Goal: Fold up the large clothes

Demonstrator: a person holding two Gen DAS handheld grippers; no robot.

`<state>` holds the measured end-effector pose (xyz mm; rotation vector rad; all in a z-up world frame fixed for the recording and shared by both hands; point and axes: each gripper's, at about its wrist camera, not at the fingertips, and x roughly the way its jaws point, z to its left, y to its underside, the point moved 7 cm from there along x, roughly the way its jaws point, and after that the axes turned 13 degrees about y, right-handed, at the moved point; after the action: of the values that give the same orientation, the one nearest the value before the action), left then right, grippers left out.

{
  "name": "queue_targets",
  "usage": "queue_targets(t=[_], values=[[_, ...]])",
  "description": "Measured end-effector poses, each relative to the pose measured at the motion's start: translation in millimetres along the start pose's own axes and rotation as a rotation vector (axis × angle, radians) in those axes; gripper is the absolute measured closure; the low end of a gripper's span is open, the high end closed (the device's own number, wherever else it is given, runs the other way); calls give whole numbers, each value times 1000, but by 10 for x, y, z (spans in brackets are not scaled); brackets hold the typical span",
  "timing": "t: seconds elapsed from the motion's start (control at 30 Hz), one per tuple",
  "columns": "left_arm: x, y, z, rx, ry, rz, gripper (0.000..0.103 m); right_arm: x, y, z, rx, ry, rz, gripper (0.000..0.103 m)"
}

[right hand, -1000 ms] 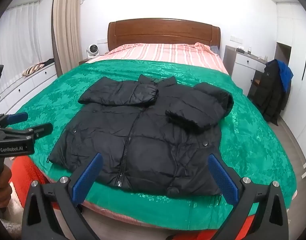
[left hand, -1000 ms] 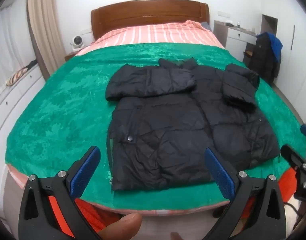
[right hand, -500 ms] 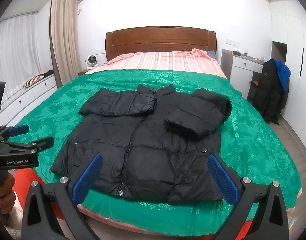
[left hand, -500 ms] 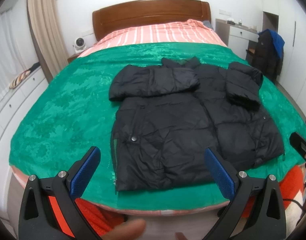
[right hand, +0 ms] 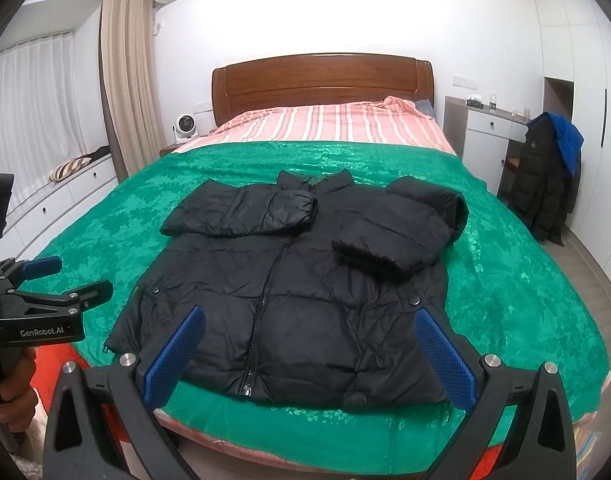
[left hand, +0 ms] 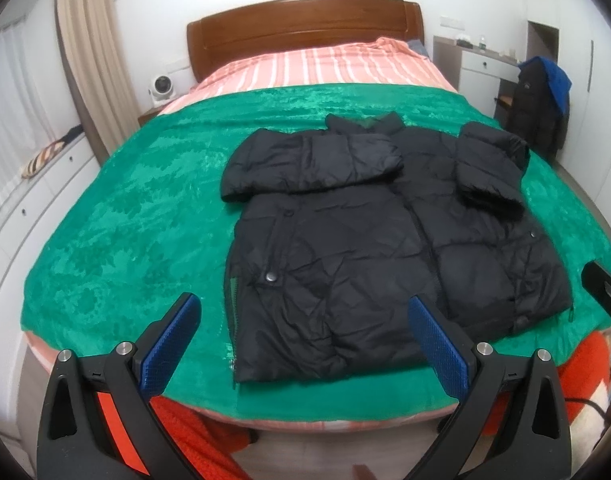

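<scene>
A black puffer jacket point(left hand: 369, 236) lies zipped and front up on the green blanket point(left hand: 145, 216) of a bed, hem toward me, both sleeves folded across the chest. It also shows in the right wrist view point(right hand: 305, 280). My left gripper point(left hand: 303, 334) is open and empty, held off the foot of the bed near the jacket's left hem. My right gripper point(right hand: 307, 342) is open and empty, just before the hem's middle. The left gripper also shows from the side in the right wrist view point(right hand: 71, 282).
The bed has a wooden headboard point(right hand: 321, 80) and a striped pink sheet point(right hand: 329, 124). White drawers point(right hand: 53, 204) run along the left wall. A chair with dark coats point(right hand: 545, 180) and a white desk point(right hand: 485, 136) stand at the right. An orange cloth point(left hand: 185, 432) hangs below the bed's foot.
Both grippers have pulled back and risen slightly, so the views tilt up and show more of the room. The jacket has not moved. Both grippers stay open.
</scene>
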<state>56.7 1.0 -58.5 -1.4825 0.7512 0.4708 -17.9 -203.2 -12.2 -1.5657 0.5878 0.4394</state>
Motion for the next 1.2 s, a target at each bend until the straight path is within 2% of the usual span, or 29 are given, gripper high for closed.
queue_targets(t=[0.5, 0.77, 1.07, 1.2], values=[[-9, 10, 5, 0, 4, 3, 0, 29, 44, 25, -17, 2, 18, 0], [-43, -9, -18, -1, 8, -14, 0, -10, 25, 36, -18, 4, -3, 0], [-42, -17, -48, -14, 51, -23, 0, 1, 28, 1, -7, 9, -4, 0], [105, 38, 79, -63, 89, 21, 0, 56, 71, -51, -21, 46, 13, 0]])
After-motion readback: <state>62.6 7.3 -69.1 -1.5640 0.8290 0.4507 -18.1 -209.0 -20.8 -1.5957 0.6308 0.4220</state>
